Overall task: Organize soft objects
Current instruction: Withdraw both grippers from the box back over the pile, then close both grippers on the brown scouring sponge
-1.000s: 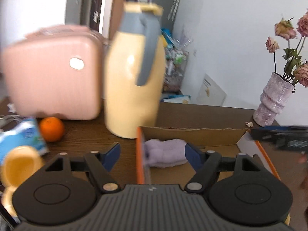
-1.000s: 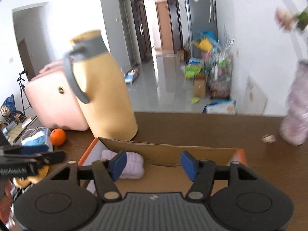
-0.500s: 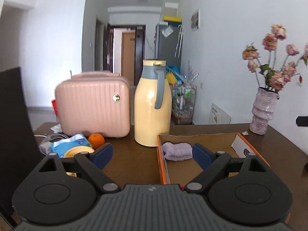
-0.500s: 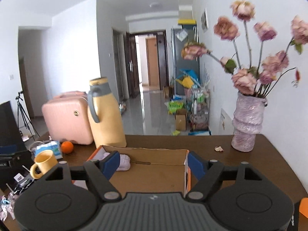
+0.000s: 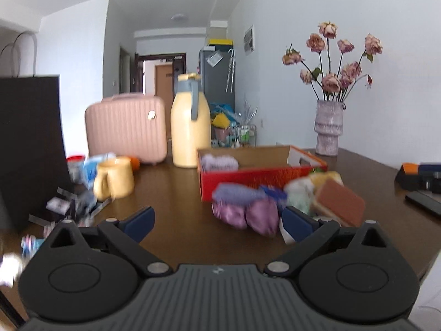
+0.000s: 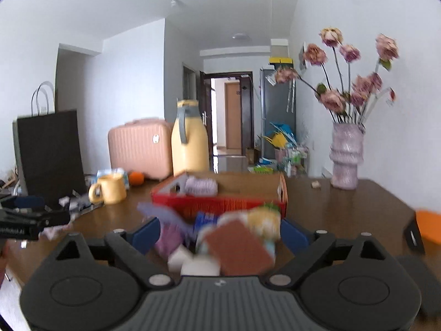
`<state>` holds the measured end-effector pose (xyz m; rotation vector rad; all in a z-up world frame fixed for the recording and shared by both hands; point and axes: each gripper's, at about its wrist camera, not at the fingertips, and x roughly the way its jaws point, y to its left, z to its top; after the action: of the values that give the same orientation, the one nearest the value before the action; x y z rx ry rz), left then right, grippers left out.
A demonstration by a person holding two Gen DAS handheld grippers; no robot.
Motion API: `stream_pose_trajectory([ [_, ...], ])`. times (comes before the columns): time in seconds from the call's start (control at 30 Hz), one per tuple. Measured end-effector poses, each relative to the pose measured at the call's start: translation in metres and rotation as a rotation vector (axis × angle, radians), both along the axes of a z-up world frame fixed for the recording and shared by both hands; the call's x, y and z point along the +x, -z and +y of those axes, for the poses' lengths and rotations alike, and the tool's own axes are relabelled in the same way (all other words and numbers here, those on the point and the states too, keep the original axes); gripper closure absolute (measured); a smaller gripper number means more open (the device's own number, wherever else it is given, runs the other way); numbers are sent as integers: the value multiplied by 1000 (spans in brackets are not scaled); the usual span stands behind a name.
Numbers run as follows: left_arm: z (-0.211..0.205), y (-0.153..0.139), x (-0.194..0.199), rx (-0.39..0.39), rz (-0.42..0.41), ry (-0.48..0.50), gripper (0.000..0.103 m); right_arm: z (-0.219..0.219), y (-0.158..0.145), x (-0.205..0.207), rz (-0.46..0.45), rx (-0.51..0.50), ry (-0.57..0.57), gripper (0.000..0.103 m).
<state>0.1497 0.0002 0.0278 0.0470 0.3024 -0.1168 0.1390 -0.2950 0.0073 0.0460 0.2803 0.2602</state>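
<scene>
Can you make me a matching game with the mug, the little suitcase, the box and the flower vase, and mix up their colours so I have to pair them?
Things:
1. mug
2. little suitcase
3. box
4. flower vase

Colours:
A. red outside
B. pale purple
C. yellow
D. pink

Right pairs: 1-C, 2-D, 3-A, 4-B.
</scene>
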Motion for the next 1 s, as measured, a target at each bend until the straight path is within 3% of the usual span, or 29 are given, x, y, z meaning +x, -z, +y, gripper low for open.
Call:
stream_pose_trajectory([
  [0.13, -2, 17, -21, -2, 43, 24, 2, 5, 34, -31, 44, 18, -18, 9],
  [0.27, -13, 19, -12, -6, 55, 68, 2, 3, 44, -27, 65, 21, 8, 10],
  [0.37, -31, 20, 5, -33, 60, 130, 3, -6, 51, -16, 65, 98, 46, 11],
  [0.47, -60, 19, 36, -33, 64, 206, 13, -17, 62, 9, 126, 179, 78, 18],
  [0.57, -93, 20, 76, -12, 62, 278, 29, -32, 70, 37, 148, 266, 99, 26],
  [0.7, -121, 29, 137, -59, 163, 356, 36, -50, 82, 79, 194, 417, 113, 43],
  [0.8, -134, 41, 167, -93, 220, 385, 38, -55, 90, 104, 233, 490, 116, 47],
  [0.9, -137, 52, 183, -141, 273, 412, 52, -54, 96, 123, 269, 523, 100, 47],
  [1.0, -135, 60, 196, -211, 332, 427, 56, -53, 102, 133, 293, 540, 113, 49],
])
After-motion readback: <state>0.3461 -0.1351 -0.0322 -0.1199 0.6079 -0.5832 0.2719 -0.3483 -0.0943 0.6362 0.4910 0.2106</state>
